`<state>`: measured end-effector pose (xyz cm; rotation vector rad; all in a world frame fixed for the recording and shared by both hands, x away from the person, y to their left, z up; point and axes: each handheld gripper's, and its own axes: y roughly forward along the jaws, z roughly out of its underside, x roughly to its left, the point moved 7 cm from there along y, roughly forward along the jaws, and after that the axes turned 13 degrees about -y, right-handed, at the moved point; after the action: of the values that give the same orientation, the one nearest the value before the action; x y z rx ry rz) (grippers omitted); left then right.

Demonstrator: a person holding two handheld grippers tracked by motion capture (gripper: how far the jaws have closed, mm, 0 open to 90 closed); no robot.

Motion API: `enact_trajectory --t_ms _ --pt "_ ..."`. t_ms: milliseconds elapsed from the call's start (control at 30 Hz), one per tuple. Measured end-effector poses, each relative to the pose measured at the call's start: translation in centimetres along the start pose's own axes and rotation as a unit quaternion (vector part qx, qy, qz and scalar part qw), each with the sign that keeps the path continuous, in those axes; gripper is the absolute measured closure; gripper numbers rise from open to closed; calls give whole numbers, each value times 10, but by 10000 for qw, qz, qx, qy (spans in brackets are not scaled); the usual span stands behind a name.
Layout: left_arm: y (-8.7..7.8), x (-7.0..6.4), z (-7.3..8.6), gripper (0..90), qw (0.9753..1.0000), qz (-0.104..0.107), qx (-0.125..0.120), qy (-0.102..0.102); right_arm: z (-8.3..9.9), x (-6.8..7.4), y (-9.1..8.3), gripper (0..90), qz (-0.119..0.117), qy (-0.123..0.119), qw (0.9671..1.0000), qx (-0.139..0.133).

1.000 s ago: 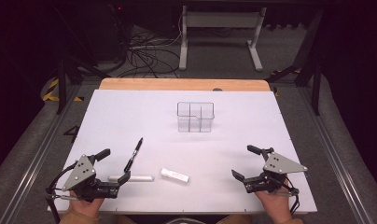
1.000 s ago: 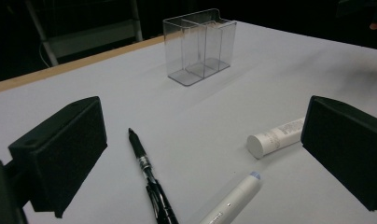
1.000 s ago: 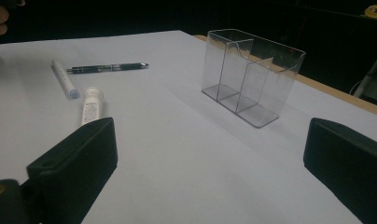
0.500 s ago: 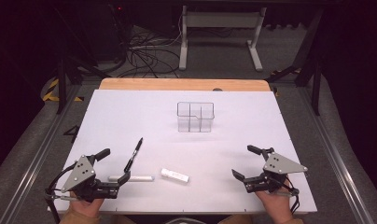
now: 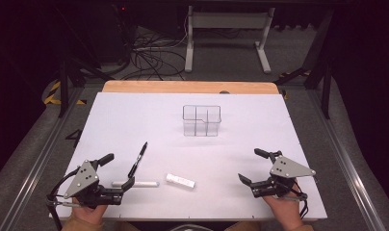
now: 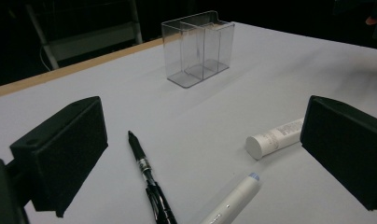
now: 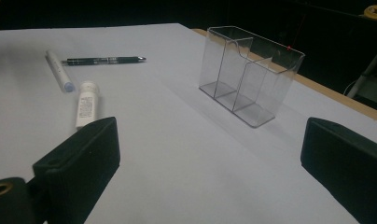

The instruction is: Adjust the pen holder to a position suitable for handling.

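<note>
A clear plastic organiser [image 5: 201,120] with compartments stands upright at the table's middle, also in the left gripper view [image 6: 198,46] and the right gripper view [image 7: 249,74]. A black pen [image 5: 138,159] [image 6: 149,182] [image 7: 102,59], a white marker [image 5: 136,184] [image 6: 233,200] [image 7: 59,71] and a small white tube [image 5: 180,180] [image 6: 274,138] [image 7: 87,103] lie flat near the front. My left gripper [image 5: 118,171] rests open at the front left, its jaws wide apart around the pen and marker. My right gripper [image 5: 252,166] rests open at the front right, holding nothing.
The white table top [image 5: 135,120] ends in a wooden strip [image 5: 188,86] at the far edge. Beyond it are a dark floor, cables [image 5: 149,53] and a white stand [image 5: 226,33]. Metal rails run along both table sides.
</note>
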<state>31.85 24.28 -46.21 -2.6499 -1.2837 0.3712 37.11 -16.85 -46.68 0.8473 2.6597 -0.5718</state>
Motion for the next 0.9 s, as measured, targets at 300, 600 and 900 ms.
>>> enact_trajectory --t_ms 300,600,900 --pt "-1 1 0 13 10000 -14 7 -3 -8 -3 8 49 -94 -56 9999 126" --pt "-1 1 0 13 10000 2 32 0 -20 -10 19 49 -187 -14 9998 116" --pt "-1 2 0 13 10000 -2 37 3 -29 -14 30 49 -281 -76 9994 163"
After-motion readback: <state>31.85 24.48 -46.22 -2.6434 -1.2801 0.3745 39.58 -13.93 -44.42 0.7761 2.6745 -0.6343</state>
